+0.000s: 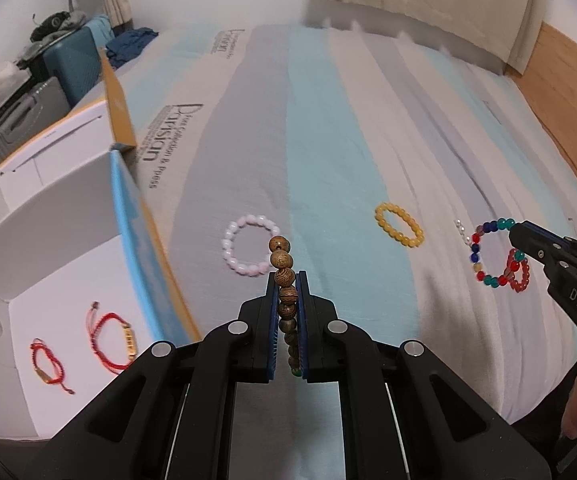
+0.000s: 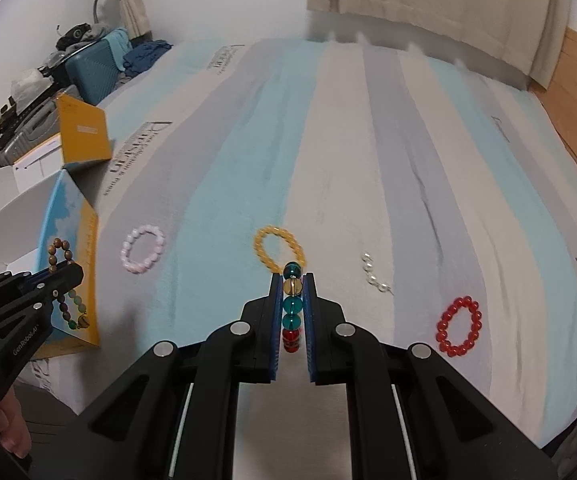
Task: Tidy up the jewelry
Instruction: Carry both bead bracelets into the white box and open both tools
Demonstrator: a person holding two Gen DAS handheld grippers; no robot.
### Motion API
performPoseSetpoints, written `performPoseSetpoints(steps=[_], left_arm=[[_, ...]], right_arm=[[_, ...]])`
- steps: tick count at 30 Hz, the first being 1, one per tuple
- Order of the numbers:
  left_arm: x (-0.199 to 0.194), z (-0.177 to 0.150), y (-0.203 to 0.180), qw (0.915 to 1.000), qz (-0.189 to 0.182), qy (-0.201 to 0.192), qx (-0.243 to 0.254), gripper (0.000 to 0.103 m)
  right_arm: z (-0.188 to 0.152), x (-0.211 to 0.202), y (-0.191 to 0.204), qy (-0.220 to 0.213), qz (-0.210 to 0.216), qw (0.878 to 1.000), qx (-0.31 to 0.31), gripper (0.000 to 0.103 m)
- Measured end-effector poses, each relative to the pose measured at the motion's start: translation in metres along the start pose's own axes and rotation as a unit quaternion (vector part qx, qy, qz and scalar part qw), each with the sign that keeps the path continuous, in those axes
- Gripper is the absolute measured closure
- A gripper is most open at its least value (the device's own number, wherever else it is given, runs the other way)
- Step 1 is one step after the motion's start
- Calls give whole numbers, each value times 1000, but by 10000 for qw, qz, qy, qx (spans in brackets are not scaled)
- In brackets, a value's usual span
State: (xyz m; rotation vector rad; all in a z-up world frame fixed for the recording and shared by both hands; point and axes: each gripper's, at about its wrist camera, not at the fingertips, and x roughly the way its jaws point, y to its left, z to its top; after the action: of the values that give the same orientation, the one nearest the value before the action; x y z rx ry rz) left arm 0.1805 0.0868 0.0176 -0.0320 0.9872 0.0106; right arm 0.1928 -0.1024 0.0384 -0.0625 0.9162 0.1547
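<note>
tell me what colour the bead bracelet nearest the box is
Pale pink bead bracelet; left wrist view.

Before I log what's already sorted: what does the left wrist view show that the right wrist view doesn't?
Only the left wrist view shows two red cord bracelets inside the white box. Only the right wrist view shows the red bead bracelet lying apart, unobstructed. Both show the pink bracelet, yellow bracelet, the left gripper shut on the wooden bracelet, and the right gripper shut on the multicolored bracelet.

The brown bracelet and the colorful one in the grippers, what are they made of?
The brown bracelet looks like wood: matte round beads with darker grain streaks. The colorful bracelet looks like glass or clear plastic: shiny, see-through teal, amber and red beads with bright glints. Which of the two, I can't tell.
</note>
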Motion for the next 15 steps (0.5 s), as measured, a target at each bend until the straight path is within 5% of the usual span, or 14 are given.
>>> performPoseSetpoints(steps=[15], left_arm=[[-50, 1, 77, 9985, 286, -265, -391, 96]], right_arm=[[31, -24, 96, -313, 402, 9974, -504, 94]])
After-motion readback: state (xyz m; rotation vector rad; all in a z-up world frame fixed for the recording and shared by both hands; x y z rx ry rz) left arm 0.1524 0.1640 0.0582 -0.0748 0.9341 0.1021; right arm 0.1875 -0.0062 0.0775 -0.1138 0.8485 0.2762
